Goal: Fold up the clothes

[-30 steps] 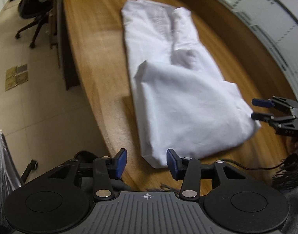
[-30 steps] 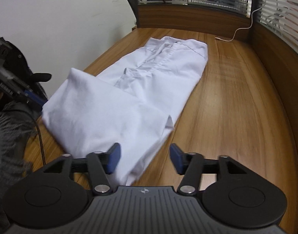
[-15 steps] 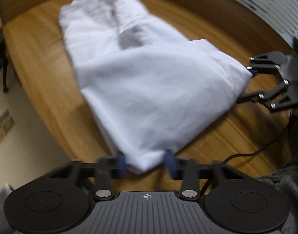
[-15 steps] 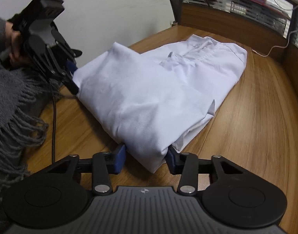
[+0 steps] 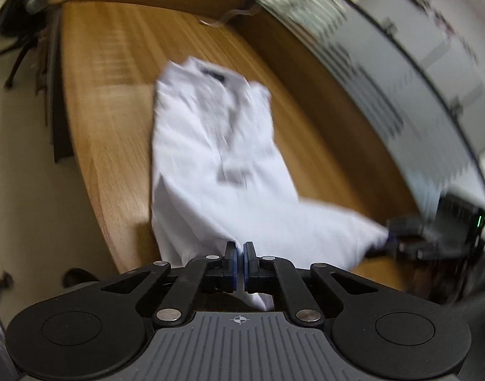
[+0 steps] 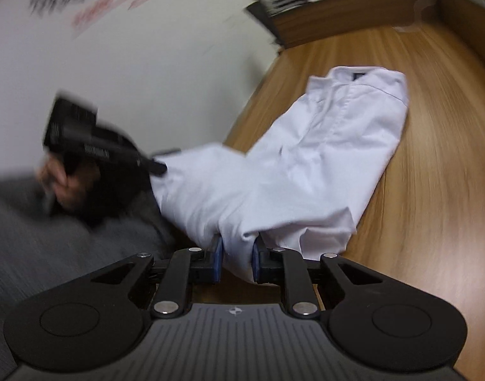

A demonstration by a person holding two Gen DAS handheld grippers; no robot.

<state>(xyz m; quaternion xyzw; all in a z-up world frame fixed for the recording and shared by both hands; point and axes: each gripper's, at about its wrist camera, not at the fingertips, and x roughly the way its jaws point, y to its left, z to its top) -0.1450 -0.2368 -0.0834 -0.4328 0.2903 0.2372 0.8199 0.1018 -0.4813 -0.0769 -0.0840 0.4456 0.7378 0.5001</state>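
A white shirt (image 5: 217,146) lies lengthwise on the wooden table (image 5: 115,79), collar at the far end. My left gripper (image 5: 239,254) is shut on the near hem at its left corner, with cloth hanging below the pads. In the right wrist view the shirt (image 6: 338,146) bunches between the blue pads of my right gripper (image 6: 237,254); its jaws are closing and press on the fold. The near end is raised off the table between the two grippers. Each gripper shows in the other's view: the right gripper (image 5: 390,238), and the left gripper (image 6: 164,160) held by a hand (image 6: 58,184).
A cable (image 5: 229,16) lies at the table's far end below a slatted partition (image 5: 353,63). The table's left edge drops to the floor (image 5: 26,190), with a chair (image 5: 13,31) beyond. A grey knitted sleeve (image 6: 51,247) fills the lower left of the right wrist view.
Both grippers closed on the shirt's near corners and rose. The near end of the shirt came up off the table, and the folded-over lower part is pulled out between them.
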